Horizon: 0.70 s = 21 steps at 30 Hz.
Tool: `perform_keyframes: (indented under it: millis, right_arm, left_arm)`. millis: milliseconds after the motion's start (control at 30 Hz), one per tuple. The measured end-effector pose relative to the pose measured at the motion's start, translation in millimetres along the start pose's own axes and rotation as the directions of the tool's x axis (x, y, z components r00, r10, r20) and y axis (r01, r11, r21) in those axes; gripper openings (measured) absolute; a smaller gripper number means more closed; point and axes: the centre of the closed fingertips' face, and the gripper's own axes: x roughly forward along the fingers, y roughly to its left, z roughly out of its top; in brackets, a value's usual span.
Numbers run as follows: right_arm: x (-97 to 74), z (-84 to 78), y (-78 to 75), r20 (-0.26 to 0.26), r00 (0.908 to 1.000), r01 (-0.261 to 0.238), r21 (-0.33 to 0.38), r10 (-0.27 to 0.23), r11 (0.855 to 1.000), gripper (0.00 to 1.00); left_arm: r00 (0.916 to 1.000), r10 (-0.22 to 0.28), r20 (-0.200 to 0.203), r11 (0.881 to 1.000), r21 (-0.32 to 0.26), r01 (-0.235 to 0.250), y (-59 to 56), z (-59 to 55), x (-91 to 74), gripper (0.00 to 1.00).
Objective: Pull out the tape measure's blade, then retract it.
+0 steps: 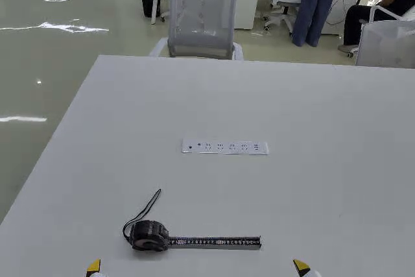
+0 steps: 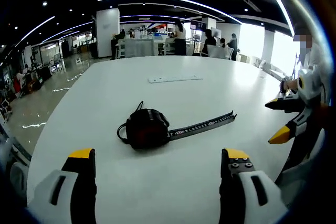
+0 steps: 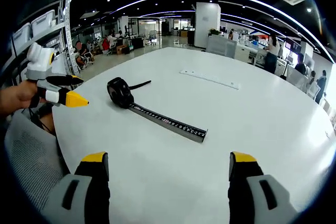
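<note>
Two hand-held grippers hang over the near edge of the white surface [image 1: 311, 108], and neither touches anything. The left hand-held gripper [image 2: 158, 153] has its jaws spread wide with nothing between them. The right hand-held gripper [image 3: 168, 157] is spread just as wide and also holds nothing. In the head view a yellow tip of each peeks in at the bottom edge, one on either side of the tape measure [image 1: 150, 235].

The tape measure lies on the surface close to the person, between the two grippers and a little ahead of them. Its black case [image 2: 146, 128] has part of the blade [image 1: 214, 242] drawn out of it. The drawn-out length lies flat on the surface, pointing to the person's right, with its end free. A black strap [image 1: 144, 209] loops off the case on the side away from the person.

Farther out, a white socket panel [image 1: 224, 147] sits flush in the middle of the surface, well apart from the tape measure. A grey mesh chair [image 1: 201, 21] stands at the far edge. On the floor beyond it is what looks like a dark bin [image 1: 149, 1]; it is too far off to tell what it holds.
</note>
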Motion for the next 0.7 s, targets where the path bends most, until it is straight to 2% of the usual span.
perform_keyframes:
  millis: [133,333,400,500,700]
  right_arm:
    - [0.5,2.3,5.4,0.011,0.9999,-0.012,-0.013,0.013,1.000,0.98]
    - [1.9,5.5,7.6,0.026,0.9996,-0.013,-0.029,0.014,0.999,0.99]
    - [3.4,4.9,7.2,0.022,0.9997,-0.012,-0.031,0.013,0.999,1.00]
    - [5.6,3.4,7.9,0.018,0.9997,-0.018,-0.037,0.019,0.999,1.00]
    - [8.2,2.2,11.3,0.018,0.9987,-0.046,-0.062,0.047,0.997,1.00]
  left_arm:
    - [0.9998,0.020,0.002,1.000,0.008,-0.020,-2.8,-0.1,3.4,0.99]
    - [0.9990,0.045,-0.001,0.999,0.008,-0.045,-0.4,1.0,8.5,0.99]
    - [0.9978,0.067,0.005,0.998,0.016,-0.067,1.7,2.8,10.4,0.99]
    - [0.9979,0.063,0.014,0.998,-0.021,-0.063,0.3,6.2,14.8,0.99]
    - [0.9972,0.071,-0.026,0.997,-0.042,-0.072,4.7,3.1,22.7,0.95]
